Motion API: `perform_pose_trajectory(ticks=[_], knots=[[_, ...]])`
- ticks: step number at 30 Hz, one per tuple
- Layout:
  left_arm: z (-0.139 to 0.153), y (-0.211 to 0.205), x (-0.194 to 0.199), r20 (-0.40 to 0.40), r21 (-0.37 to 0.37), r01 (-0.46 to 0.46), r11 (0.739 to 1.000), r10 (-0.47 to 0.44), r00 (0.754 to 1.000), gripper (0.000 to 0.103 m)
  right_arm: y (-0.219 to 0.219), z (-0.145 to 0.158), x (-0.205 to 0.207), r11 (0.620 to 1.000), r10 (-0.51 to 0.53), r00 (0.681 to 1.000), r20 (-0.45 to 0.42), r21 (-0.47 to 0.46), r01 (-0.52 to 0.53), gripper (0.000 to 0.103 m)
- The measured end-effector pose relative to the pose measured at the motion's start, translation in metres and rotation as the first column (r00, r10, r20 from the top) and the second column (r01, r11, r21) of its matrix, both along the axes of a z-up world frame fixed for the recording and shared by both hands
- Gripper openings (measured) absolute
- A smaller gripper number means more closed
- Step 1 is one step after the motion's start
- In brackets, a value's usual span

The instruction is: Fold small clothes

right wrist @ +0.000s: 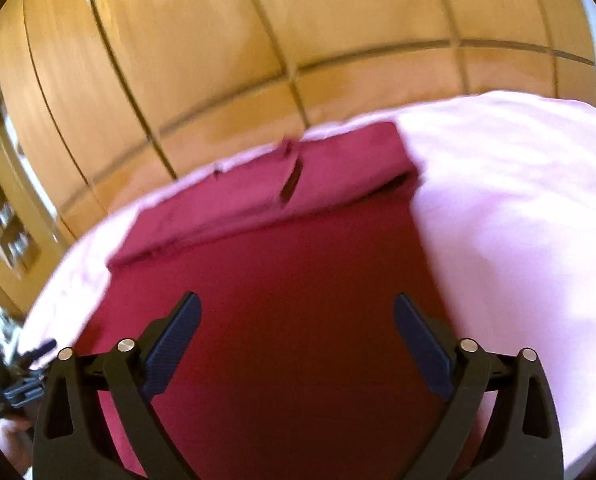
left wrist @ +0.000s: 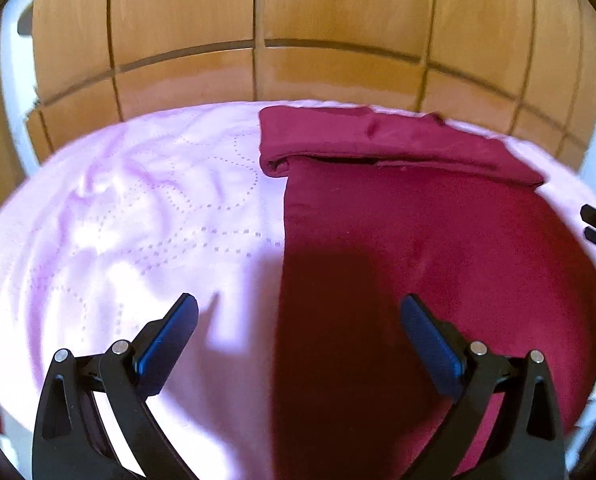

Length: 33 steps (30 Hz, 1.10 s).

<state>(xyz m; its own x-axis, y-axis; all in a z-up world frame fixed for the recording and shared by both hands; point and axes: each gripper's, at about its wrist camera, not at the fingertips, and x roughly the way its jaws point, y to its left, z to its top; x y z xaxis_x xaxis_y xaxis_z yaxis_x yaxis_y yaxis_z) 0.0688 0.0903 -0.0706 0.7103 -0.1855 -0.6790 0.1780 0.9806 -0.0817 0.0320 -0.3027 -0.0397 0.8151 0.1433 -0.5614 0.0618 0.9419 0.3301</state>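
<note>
Wood panelling (left wrist: 266,32) fills the background behind a bed, whose pink quilted cover (left wrist: 138,216) spreads under everything else. One dark red garment (left wrist: 438,240) lies flat on that cover, near its far edge, and it is the only piece of clothing that can be made out. Its far end is already turned back on itself into a doubled band (left wrist: 398,140) that runs across the cloth, so at least one fold looks done; the long near part remains a single flat layer, and by my reading it needs one or more folds before the piece is compact. Two grippers are present, one per hand. The left gripper (left wrist: 298,320) hangs over the garment's left edge, half above pink cover and half above red cloth, jaws spread wide with nothing between them. The right gripper (right wrist: 298,320) sits above the middle of the red cloth, jaws likewise wide apart and empty.
</note>
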Motion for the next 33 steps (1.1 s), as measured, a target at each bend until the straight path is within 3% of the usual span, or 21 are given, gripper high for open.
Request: perform_pose_trajectory(ticks=[1, 3, 5, 8, 11, 14, 17, 21, 24, 33], knots=[[0.001, 0.008, -0.003, -0.003, -0.021, -0.003, 1.000, 0.003, 1.000, 0.101, -0.009, 0.003, -0.007, 1.000, -0.006, 1.000, 0.001, 0.026, 0.006, 0.075], [-0.003, 0.023, -0.006, -0.030, -0.047, -0.020, 0.999, 0.018, 0.999, 0.101, -0.041, 0.003, -0.024, 0.991, -0.031, 0.999, -0.023, 0.127, 0.034, 0.064], [-0.011, 0.037, -0.006, -0.097, -0.109, -0.030, 0.994, 0.019, 0.995, 0.101, -0.068, -0.004, -0.040, 0.978, -0.037, 0.997, -0.072, 0.201, 0.051, 0.048], [-0.017, 0.046, -0.013, -0.114, -0.223, -0.017, 0.975, -0.008, 0.993, 0.100, -0.084, -0.017, -0.058, 0.964, 0.027, 0.993, -0.115, 0.266, 0.004, 0.047], [-0.017, 0.045, -0.017, -0.119, -0.277, 0.031, 0.960, -0.066, 0.991, 0.100, -0.088, -0.033, -0.072, 0.947, 0.064, 0.985, -0.161, 0.321, -0.009, 0.047], [-0.017, 0.038, -0.021, -0.126, -0.291, 0.096, 0.952, -0.138, 0.982, 0.099, -0.088, -0.047, -0.081, 0.922, 0.088, 0.981, -0.171, 0.387, -0.015, 0.045], [-0.020, 0.031, -0.026, -0.139, -0.307, 0.153, 0.939, -0.203, 0.969, 0.088, -0.087, -0.054, -0.088, 0.894, 0.095, 0.984, -0.149, 0.447, -0.019, 0.045], [-0.021, 0.029, -0.032, -0.137, -0.300, 0.183, 0.936, -0.232, 0.963, 0.080, -0.093, -0.063, -0.095, 0.852, 0.091, 0.989, -0.115, 0.524, -0.018, 0.045], [-0.023, 0.034, -0.036, -0.142, -0.340, 0.203, 0.918, -0.263, 0.954, 0.077, -0.096, -0.068, -0.103, 0.824, 0.106, 0.990, -0.091, 0.566, -0.036, 0.045], [-0.026, 0.036, -0.036, -0.168, -0.437, 0.262, 0.861, -0.364, 0.916, 0.067, -0.095, -0.082, -0.124, 0.805, 0.217, 0.973, -0.082, 0.578, -0.131, 0.045]])
